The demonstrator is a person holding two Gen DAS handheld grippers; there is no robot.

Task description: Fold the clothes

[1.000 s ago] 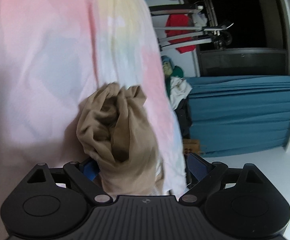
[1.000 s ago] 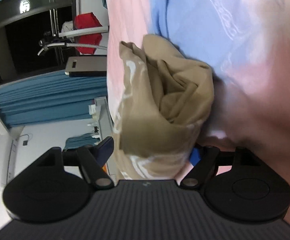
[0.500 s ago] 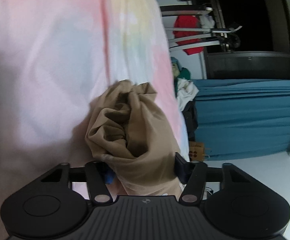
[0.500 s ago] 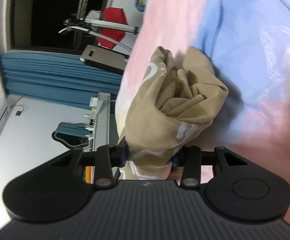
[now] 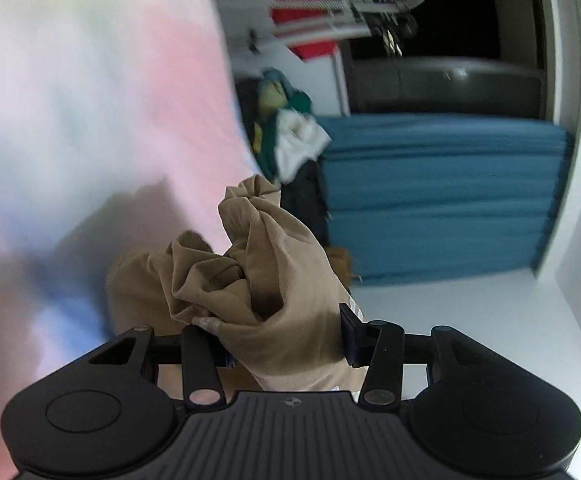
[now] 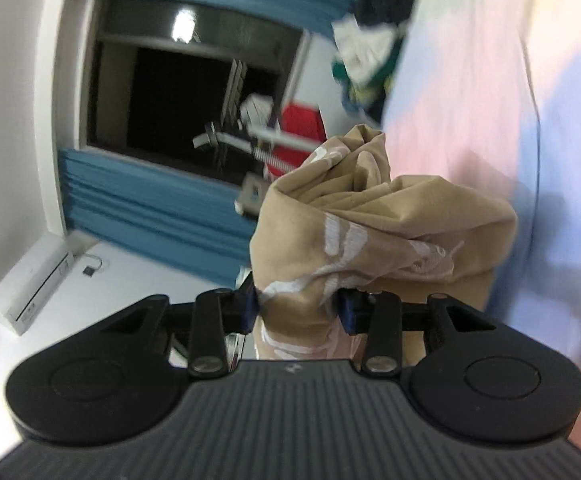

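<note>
A tan garment (image 5: 258, 280) with white print is bunched between both grippers. My left gripper (image 5: 286, 340) is shut on one bunched part of it. My right gripper (image 6: 298, 312) is shut on another part (image 6: 362, 232), where the white print shows. The garment is held up off a pastel pink, blue and white bedsheet (image 5: 90, 120), which also shows in the right wrist view (image 6: 510, 120). Most of the garment is hidden below the grippers.
A pile of other clothes (image 5: 286, 136) lies at the bed's far edge and also shows in the right wrist view (image 6: 370, 52). Beyond are blue curtains (image 5: 442, 196), a dark window, a drying rack with a red garment (image 5: 306, 20) and white walls.
Both grippers closed on the tan garment and lifted it off the sheet. Both views swung away from the bed toward the room.
</note>
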